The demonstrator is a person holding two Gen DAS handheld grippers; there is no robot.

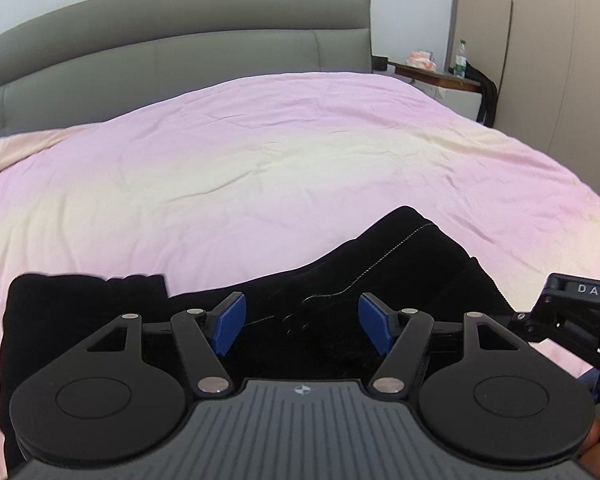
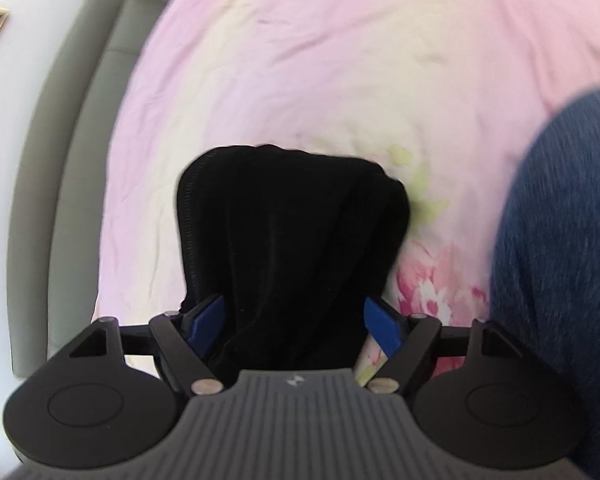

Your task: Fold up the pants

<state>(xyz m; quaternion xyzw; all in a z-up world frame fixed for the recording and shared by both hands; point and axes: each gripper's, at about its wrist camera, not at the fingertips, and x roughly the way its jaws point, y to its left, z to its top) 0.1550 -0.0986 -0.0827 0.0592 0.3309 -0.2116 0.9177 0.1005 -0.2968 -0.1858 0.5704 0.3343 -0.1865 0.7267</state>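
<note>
Now, black pants point(image 1: 340, 292) lying bunched on the pink bedspread point(image 1: 260, 152) | long axis running across the left gripper point(image 1: 302, 322), jaws wide, empty | right gripper point(image 2: 296, 322) wide, hovering over one end, not clamping.

Black pants point(image 2: 292, 240) on pink bedspread point(image 2: 300, 60) — right claw point(image 2: 298, 322) agape

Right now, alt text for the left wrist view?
Black pants lie in a rumpled strip across a pink bedspread, directly beneath the open left gripper, whose blue pads hold nothing. A grey headboard stands behind, and the right gripper shows at the right edge.
</note>
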